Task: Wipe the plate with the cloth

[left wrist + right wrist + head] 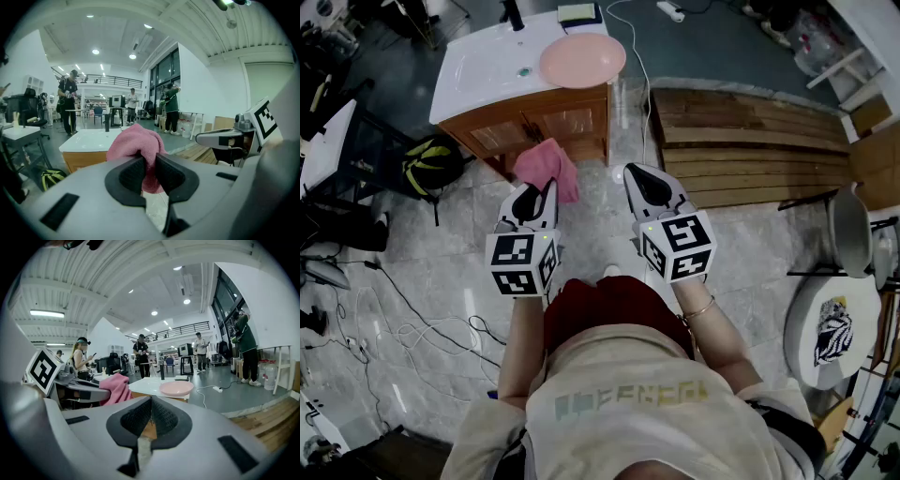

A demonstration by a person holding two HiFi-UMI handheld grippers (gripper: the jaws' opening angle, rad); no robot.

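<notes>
Pale grey floor tiles (600, 234) lie below both grippers, which are held side by side and point forward. Nearest, pale print across the person's shirt (628, 403) is too faint to read. The cube on each gripper carries only black-and-white square markers, no words.

The left gripper (536, 199) (150, 161) has its jaws pinching a pink cloth (548, 167) (136, 140). The cloth is bunched. It bulges out past the jaw tips, with its long axis running on along the jaws, forward and slightly to the right. One fold hangs down between the pads.

Just right of it, the right gripper (649, 183) (151, 411) has its jaws pressed together with nothing between them. From its own view the cloth (115, 387) shows off to the left.

Ahead of both pairs of jaws and well apart from them stands a white counter (478, 70) (145, 386) with a moulded basin, set on a wooden cabinet (548, 122). A round pink plate (582, 59) (176, 388) lies flat and face up at the counter's right end, ahead of the gap between the two grippers.

Left of the left jaws, a black-and-yellow backpack (431, 164) sits on the floor beside the cabinet. Right of the right jaws lie wooden planks (750, 141). Farther off, beyond the counter, people stand in a bright hall.
</notes>
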